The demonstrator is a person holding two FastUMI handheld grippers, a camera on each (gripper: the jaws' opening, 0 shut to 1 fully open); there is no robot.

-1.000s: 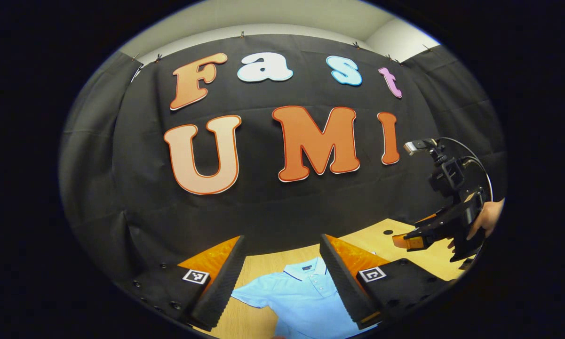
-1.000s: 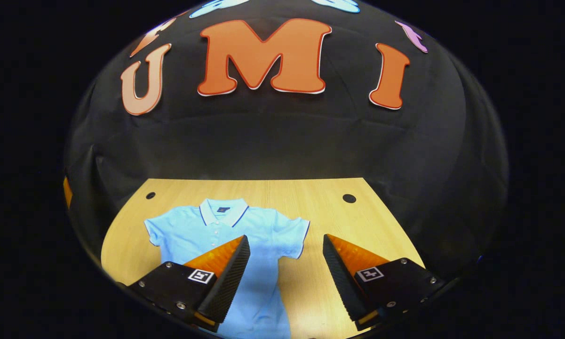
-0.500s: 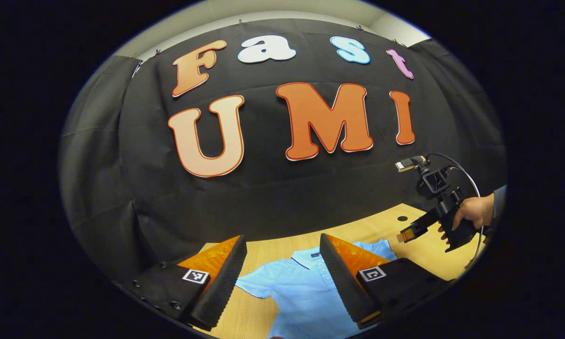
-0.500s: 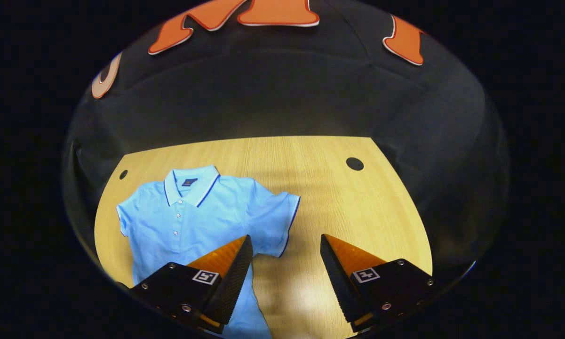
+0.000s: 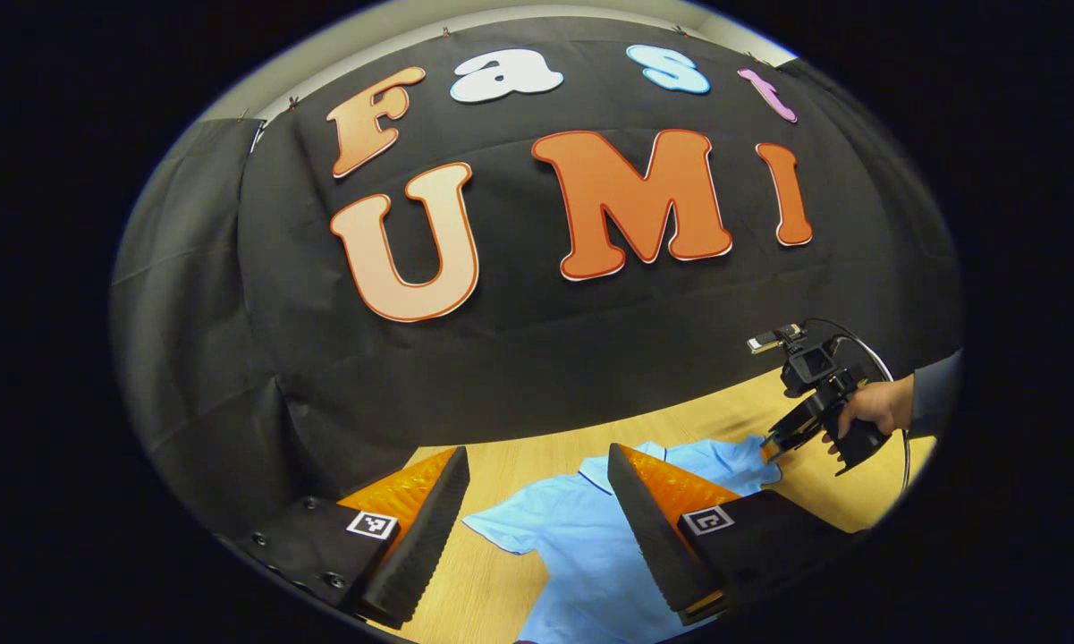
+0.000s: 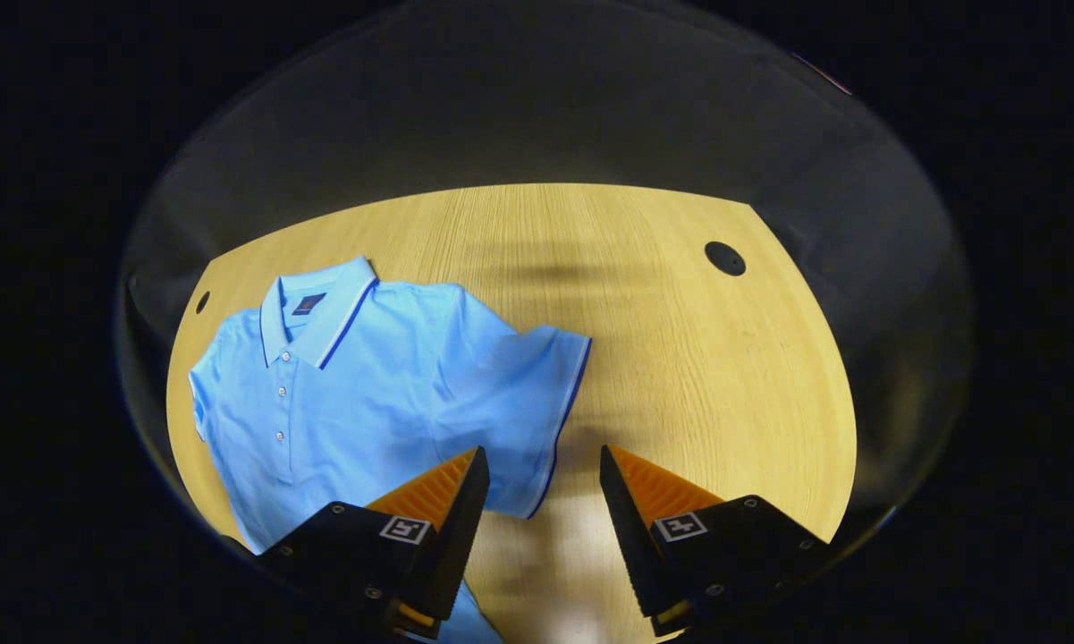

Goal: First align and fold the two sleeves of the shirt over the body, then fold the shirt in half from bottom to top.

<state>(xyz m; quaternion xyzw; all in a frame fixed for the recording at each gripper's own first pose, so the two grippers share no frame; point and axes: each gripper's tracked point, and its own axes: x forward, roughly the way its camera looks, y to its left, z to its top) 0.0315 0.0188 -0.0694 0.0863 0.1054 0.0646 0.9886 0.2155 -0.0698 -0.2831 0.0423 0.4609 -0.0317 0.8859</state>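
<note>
The light blue polo shirt [image 6: 367, 394] is lying flat and face up on the wooden tabletop [image 6: 697, 376], toward its left side in the right gripper view, collar pointing to the far edge. Both short sleeves are spread out from the body and nothing is folded yet, so the sleeve step is only beginning.

The right hand-held gripper [image 6: 537, 487] is hovering with its fingers wide apart, straddling the hem of the near sleeve [image 6: 537, 402]; that placement looks like lining up to pinch the sleeve edge and carry it over the body. The left hand-held gripper [image 5: 537, 496] is also wide open, holding nothing, and is poised above the other sleeve [image 5: 510, 528], probably so both sleeves can be taken evenly.

The shirt is smooth with few creases, dark piping trimming its collar and cuffs, and small buttons running down its placket.
</note>
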